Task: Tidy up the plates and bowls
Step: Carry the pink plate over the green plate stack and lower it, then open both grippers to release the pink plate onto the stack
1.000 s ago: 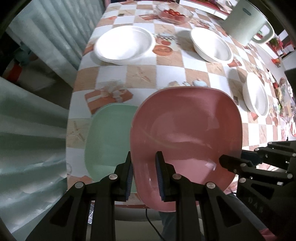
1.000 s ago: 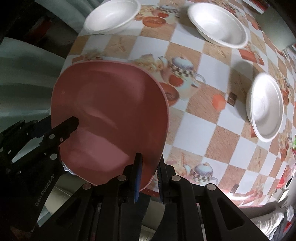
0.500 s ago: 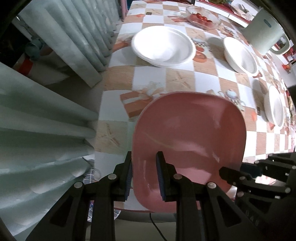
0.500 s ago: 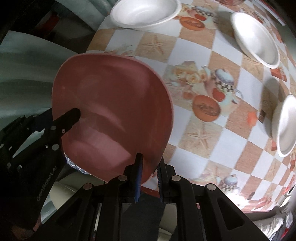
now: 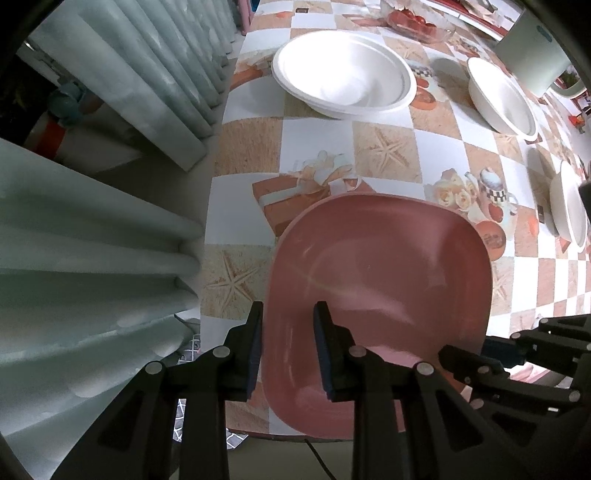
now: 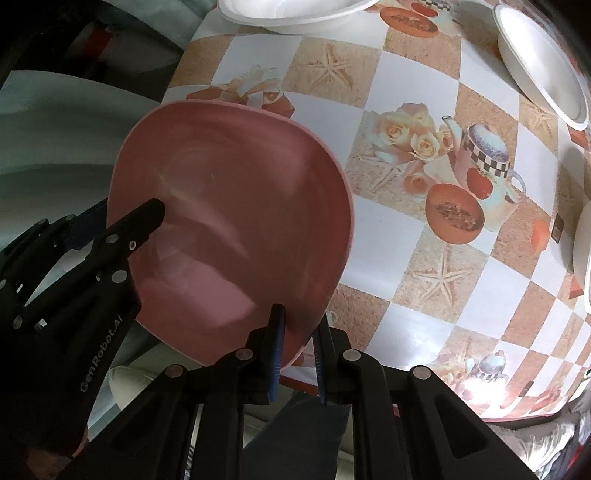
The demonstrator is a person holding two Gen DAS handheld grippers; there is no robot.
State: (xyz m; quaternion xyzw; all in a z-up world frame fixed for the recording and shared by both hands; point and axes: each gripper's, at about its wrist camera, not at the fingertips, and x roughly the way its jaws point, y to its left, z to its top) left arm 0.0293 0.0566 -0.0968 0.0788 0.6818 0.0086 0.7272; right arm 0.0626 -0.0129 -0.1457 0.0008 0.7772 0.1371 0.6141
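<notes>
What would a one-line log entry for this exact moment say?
left gripper: jaws opening, pink plate rim between them | right gripper: shut on pink plate rim | plate: over checked tablecloth | white bowls: untouched

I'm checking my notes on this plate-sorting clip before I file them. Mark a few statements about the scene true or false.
1. Both tools have the pink plate between their fingers. True: the left tool is at its near rim, its jaws opening; the right tool is shut on the other near edge.
2. The pink plate holds tomatoes. False: it is empty; the tomatoes sit in a glass dish at the far end.
3. Three white bowls stand on the tablecloth. True.
4. The tablecloth is plain white. False: it is checked, with starfish and teapot prints.
5. A white bowl rests inside the pink plate. False: the bowls stand apart from it.
</notes>
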